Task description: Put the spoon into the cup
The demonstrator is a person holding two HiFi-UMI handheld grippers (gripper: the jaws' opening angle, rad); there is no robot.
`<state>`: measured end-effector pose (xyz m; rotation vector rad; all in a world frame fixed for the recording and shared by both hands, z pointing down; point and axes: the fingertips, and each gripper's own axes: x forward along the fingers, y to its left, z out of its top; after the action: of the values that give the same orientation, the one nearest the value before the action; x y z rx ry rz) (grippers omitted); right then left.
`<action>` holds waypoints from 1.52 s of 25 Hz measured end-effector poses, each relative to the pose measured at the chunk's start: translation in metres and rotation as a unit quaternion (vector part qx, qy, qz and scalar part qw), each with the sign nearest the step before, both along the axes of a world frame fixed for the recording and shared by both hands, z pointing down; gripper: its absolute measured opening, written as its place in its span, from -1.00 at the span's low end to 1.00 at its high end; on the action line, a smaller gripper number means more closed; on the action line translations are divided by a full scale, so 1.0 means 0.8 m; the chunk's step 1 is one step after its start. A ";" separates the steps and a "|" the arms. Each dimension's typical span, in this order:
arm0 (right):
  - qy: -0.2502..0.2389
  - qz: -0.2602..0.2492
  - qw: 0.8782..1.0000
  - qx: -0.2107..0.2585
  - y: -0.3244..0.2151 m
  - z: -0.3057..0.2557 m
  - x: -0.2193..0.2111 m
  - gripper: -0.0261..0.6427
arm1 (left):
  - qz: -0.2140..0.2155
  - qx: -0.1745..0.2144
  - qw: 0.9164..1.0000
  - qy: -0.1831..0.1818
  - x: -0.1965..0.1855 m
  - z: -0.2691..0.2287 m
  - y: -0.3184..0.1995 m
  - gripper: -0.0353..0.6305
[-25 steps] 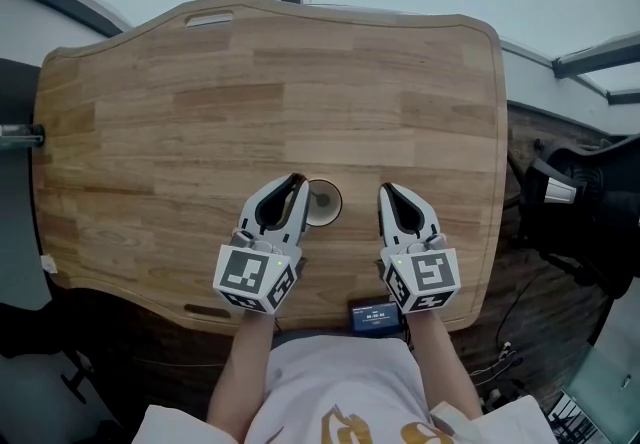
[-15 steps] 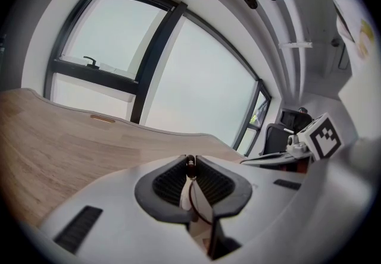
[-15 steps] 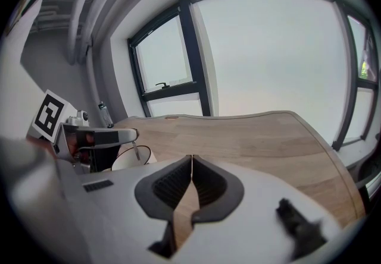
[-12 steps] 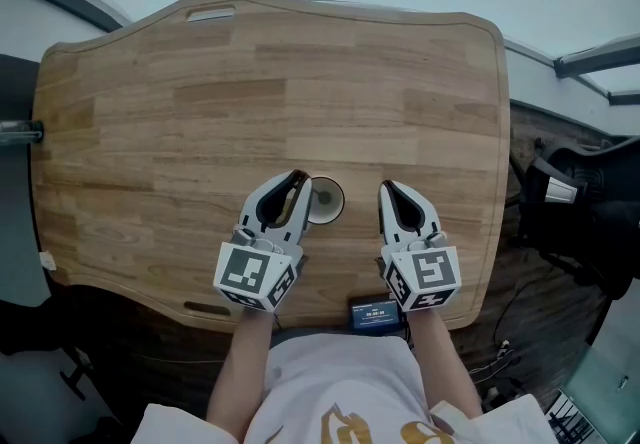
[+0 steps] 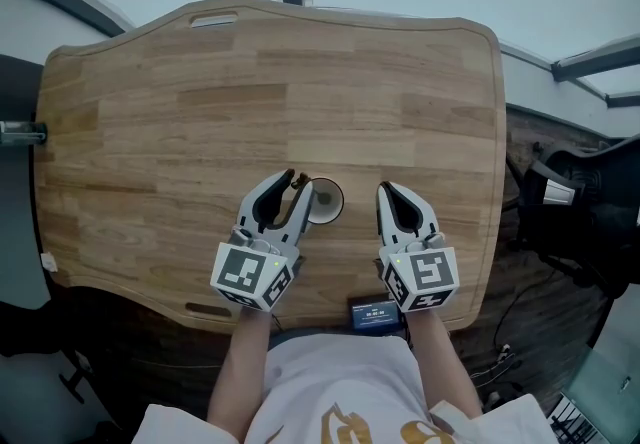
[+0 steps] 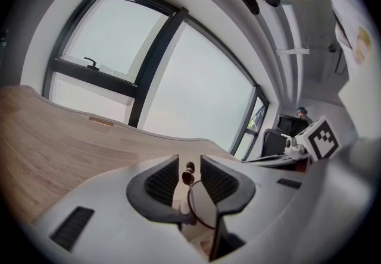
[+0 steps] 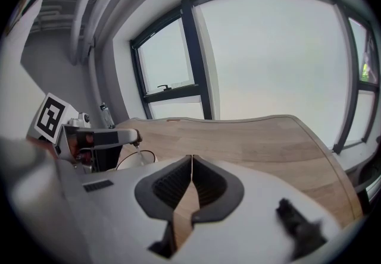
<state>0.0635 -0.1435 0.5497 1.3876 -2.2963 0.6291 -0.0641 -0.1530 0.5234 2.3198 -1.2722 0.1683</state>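
A small white cup stands on the wooden table near its front edge. My left gripper is right beside the cup's left rim, jaws parted. In the left gripper view the spoon stands between the pads, its dark handle end free of both, above the cup. The right gripper view shows the spoon reaching down into the cup under the left gripper's fingers. My right gripper rests to the cup's right, shut and empty.
A small dark device lies at the table's front edge between my arms. Black equipment stands off the table's right side. Windows run behind the table's far edge.
The left gripper's jaws have parted from the spoon handle, which they held shut before. Both grippers stayed in place; the right one has not changed.
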 end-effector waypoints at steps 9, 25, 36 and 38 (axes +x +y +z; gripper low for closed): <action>0.000 0.012 1.000 0.026 0.004 -0.029 0.006 -0.83 | -0.026 0.049 0.997 -0.048 -0.015 -0.035 0.000 -0.65; 0.001 0.050 0.994 0.100 0.037 -0.113 0.019 -0.83 | -0.013 0.065 0.994 -0.091 -0.014 -0.094 0.030 -0.85; 0.002 0.051 0.988 0.146 0.067 -0.166 0.016 -0.83 | -0.022 0.088 0.992 -0.088 -0.020 -0.140 0.061 -0.85; 0.003 0.051 0.987 0.152 0.072 -0.172 0.015 -0.83 | -0.022 0.093 0.992 -0.087 -0.020 -0.146 0.066 -0.85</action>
<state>0.0758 -0.0856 0.4121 1.6486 -2.4029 0.3107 -0.0799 -0.1002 0.4068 2.4760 -1.4797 0.2507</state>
